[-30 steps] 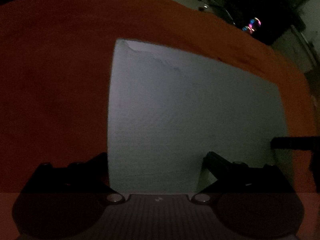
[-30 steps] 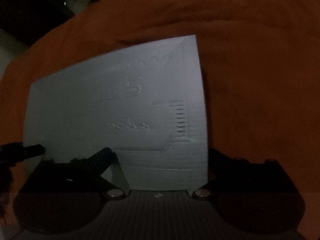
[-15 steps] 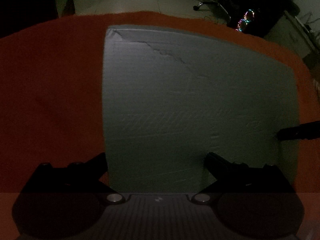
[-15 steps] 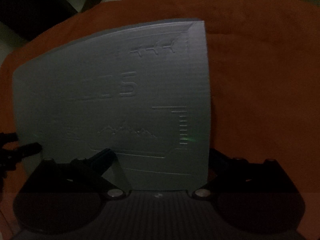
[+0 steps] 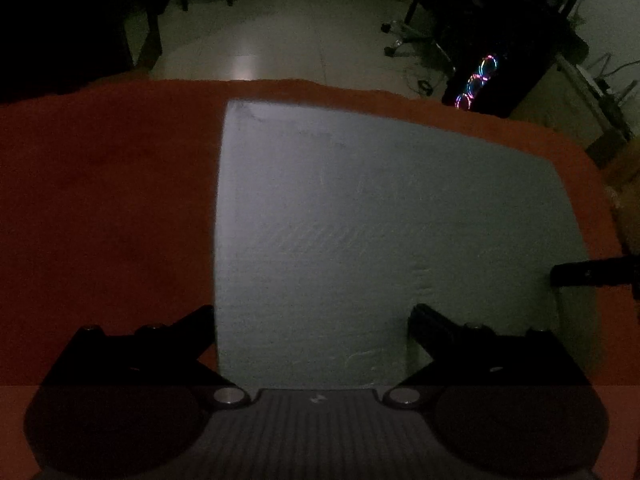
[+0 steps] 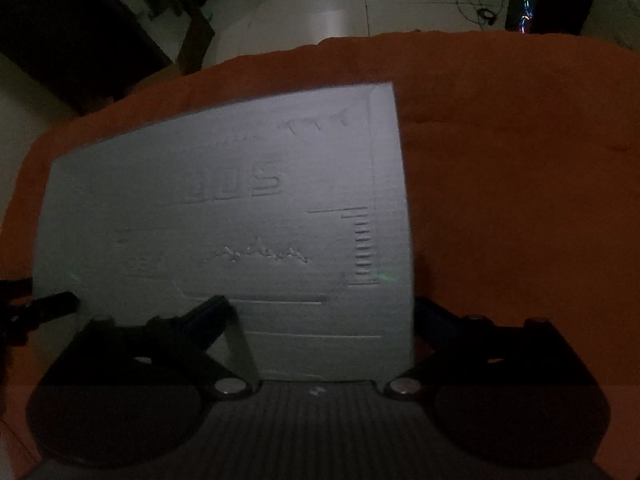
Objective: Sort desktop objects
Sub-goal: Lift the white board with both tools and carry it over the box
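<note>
Jaws spread on the left gripper, straddling the grey panel's near-left corner over the orange cloth. Right view: right gripper likewise spread across its near-right corner; long axis crosswise, embossed face up.

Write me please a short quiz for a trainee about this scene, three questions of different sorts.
1. Multiple choice: the cloth under the pale board is
A) green
B) orange
C) white
2. True or false: the raised lettering on the pale board shows in the left wrist view.
3. Short answer: in the left wrist view, what glows in the dark room beyond the cloth?

Key
1. B.
2. False. The lettering shows only in the right wrist view; the left wrist view shows a plain face.
3. The coloured ring lights.
</note>
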